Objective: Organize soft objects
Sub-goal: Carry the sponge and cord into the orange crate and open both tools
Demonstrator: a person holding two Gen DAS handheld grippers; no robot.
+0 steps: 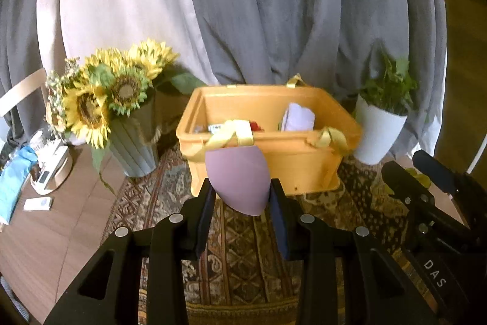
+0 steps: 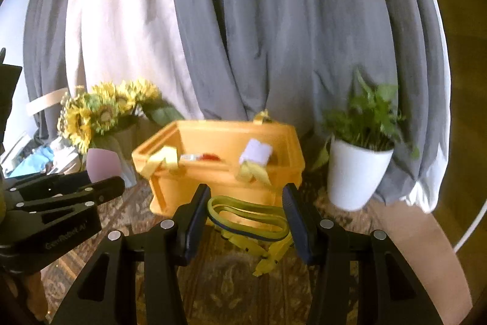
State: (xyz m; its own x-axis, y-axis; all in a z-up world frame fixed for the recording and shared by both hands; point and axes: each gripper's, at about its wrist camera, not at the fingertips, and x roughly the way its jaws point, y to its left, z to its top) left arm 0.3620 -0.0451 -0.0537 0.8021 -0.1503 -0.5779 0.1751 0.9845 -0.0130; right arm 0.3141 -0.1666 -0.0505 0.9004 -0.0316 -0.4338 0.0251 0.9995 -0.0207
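My left gripper (image 1: 240, 197) is shut on a mauve egg-shaped sponge (image 1: 237, 178), held above the rug just in front of the orange bin (image 1: 274, 166). The sponge also shows in the right wrist view (image 2: 102, 165), in the left gripper (image 2: 100, 181). My right gripper (image 2: 246, 212) holds a yellow-green elastic band item (image 2: 246, 218) between its fingers, close to the orange bin's (image 2: 219, 181) front wall. The bin holds a lilac soft object (image 1: 296, 118) and small red and white items (image 1: 231, 127). Yellow handles (image 1: 231, 133) hang over its rim.
A sunflower bouquet in a grey vase (image 1: 134, 142) stands left of the bin. A white pot with a green plant (image 1: 379, 133) stands right of it. A patterned rug (image 1: 243, 249) covers the wooden table. Clutter (image 1: 45, 166) lies at far left. Grey and white curtains hang behind.
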